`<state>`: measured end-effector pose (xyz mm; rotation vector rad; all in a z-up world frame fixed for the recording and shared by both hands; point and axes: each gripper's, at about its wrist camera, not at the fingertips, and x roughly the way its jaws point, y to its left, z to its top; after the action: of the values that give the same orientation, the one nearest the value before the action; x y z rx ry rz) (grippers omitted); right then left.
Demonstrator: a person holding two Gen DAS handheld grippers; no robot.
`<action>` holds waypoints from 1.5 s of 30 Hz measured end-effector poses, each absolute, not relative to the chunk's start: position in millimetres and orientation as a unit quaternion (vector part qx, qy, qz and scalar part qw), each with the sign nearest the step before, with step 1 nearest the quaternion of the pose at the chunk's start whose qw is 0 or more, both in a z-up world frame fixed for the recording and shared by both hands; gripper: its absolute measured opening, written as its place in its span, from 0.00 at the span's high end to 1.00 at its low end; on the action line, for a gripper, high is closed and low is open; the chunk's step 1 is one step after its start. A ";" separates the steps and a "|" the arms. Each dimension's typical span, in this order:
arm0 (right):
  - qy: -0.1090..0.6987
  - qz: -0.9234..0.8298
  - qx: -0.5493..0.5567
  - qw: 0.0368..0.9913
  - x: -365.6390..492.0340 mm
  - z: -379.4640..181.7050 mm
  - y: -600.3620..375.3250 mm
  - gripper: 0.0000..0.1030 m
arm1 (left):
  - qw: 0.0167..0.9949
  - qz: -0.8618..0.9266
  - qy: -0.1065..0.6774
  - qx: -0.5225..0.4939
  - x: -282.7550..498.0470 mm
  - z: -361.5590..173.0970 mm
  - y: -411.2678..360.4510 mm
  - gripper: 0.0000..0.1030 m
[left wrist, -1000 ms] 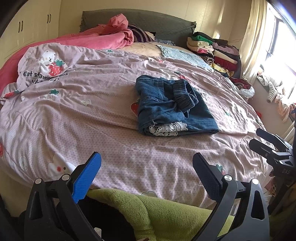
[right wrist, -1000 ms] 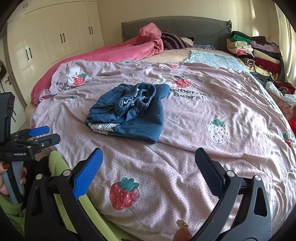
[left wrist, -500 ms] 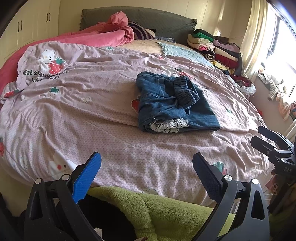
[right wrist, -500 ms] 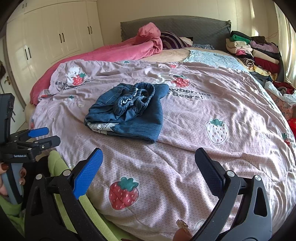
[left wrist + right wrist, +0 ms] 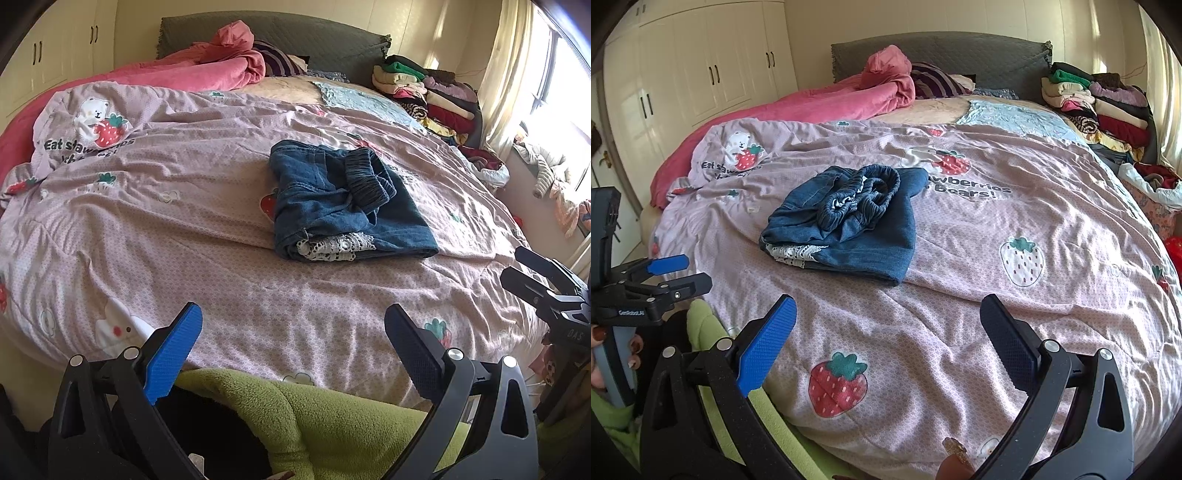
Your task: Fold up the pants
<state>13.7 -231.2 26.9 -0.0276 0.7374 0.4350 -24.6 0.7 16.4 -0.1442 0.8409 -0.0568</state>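
Folded blue denim pants (image 5: 343, 206) with a gathered waistband on top and white lace trim at the near edge lie in the middle of the bed; they also show in the right wrist view (image 5: 849, 225). My left gripper (image 5: 293, 347) is open and empty, held back near the bed's front edge. My right gripper (image 5: 886, 343) is open and empty, also short of the pants. The right gripper shows at the right edge of the left wrist view (image 5: 546, 284). The left gripper shows at the left of the right wrist view (image 5: 665, 277).
A pink strawberry-print duvet (image 5: 166, 206) covers the bed. A pink blanket (image 5: 221, 62) lies by the grey headboard (image 5: 979, 62). A stack of folded clothes (image 5: 424, 88) stands at the back right. White wardrobes (image 5: 683, 74) stand left. Green fleece (image 5: 332, 424) is below.
Both grippers have drifted slightly, the views shifting a little. The pants have not moved and both grippers stay open.
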 end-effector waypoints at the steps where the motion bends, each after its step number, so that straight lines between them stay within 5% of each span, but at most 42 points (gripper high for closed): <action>1: 0.357 0.210 -0.013 0.910 13.9 26.9 -231.0 0.09 | 0.910 -0.027 0.408 -0.070 -25.1 16.2 0.7 0.04; 45: 0.359 0.195 -0.023 0.913 20.0 29.6 -236.2 0.09 | 0.903 -0.008 0.427 -0.049 -21.3 15.7 4.0 0.04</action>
<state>20.0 -236.2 29.6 -0.0470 0.7393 0.4009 -21.3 4.0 15.7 -0.1011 0.8821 -0.0157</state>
